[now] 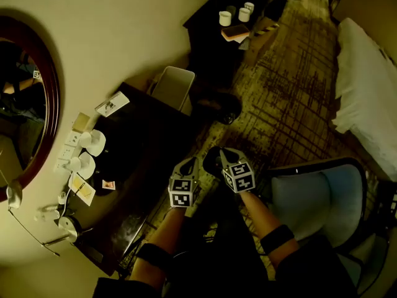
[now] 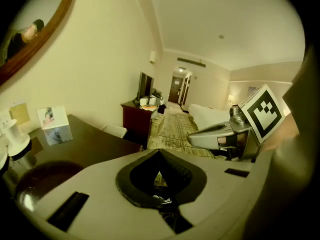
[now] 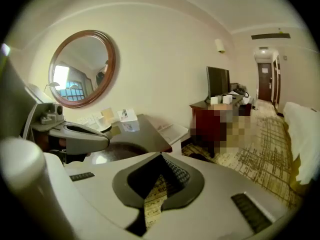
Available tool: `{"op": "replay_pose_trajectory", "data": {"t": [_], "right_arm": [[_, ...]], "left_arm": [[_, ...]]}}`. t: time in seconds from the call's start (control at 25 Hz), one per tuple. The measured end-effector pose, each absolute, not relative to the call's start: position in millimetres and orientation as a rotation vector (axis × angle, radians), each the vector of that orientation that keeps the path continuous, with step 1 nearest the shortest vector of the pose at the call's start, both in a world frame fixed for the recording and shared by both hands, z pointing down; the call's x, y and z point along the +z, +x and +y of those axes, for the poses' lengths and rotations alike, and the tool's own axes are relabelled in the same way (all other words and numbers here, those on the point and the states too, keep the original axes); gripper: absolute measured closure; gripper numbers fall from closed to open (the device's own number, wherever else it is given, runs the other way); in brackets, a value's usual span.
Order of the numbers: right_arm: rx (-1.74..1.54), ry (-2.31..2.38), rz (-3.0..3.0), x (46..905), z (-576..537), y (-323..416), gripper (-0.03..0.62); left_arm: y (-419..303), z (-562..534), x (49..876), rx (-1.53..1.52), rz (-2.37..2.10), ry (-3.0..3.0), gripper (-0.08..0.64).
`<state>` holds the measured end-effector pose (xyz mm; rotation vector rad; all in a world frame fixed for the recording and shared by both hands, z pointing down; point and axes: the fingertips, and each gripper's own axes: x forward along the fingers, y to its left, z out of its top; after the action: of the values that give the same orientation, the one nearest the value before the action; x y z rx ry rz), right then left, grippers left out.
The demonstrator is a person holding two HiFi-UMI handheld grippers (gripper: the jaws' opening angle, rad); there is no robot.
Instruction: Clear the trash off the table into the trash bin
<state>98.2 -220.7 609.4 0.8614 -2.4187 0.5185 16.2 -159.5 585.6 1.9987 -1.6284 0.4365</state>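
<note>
Looking steeply down into a dim hotel room. Holding two grippers side by side at lower centre, just right of the edge of the dark table (image 1: 146, 148), with the left gripper (image 1: 186, 169) nearer that edge and the right gripper (image 1: 223, 160) close beside it. Pressing both pairs of jaws together, with nothing between them in either gripper view. Pointing both toward the top of the frame, not at the tabletop clutter.

Showing, at lower left near the wall, a small reddish packet (image 1: 108, 184) and a yellow paper slip (image 1: 82, 189), likely the trash, beside white cups and saucers (image 1: 93, 143). Placing that trash well to the left of the left gripper, so probably calling for the left hand, with jaws opening first. Giving no readable long axis for the packet, being too small.

Showing, at upper centre past the table's far corner, a dark round bin (image 1: 218, 107) on the carpet, seemingly the trash bin, ahead of both grippers.
</note>
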Motion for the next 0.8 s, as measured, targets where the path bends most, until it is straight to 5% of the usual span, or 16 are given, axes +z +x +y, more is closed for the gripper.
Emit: {"op": "replay_pose_trajectory", "data": {"t": [0.8], "right_arm": [[0.178,-0.177,-2.589,543,23,-217,0.591]], "left_arm": [[-270,147,524,0.198,-2.358,1.135,0.558]]}}
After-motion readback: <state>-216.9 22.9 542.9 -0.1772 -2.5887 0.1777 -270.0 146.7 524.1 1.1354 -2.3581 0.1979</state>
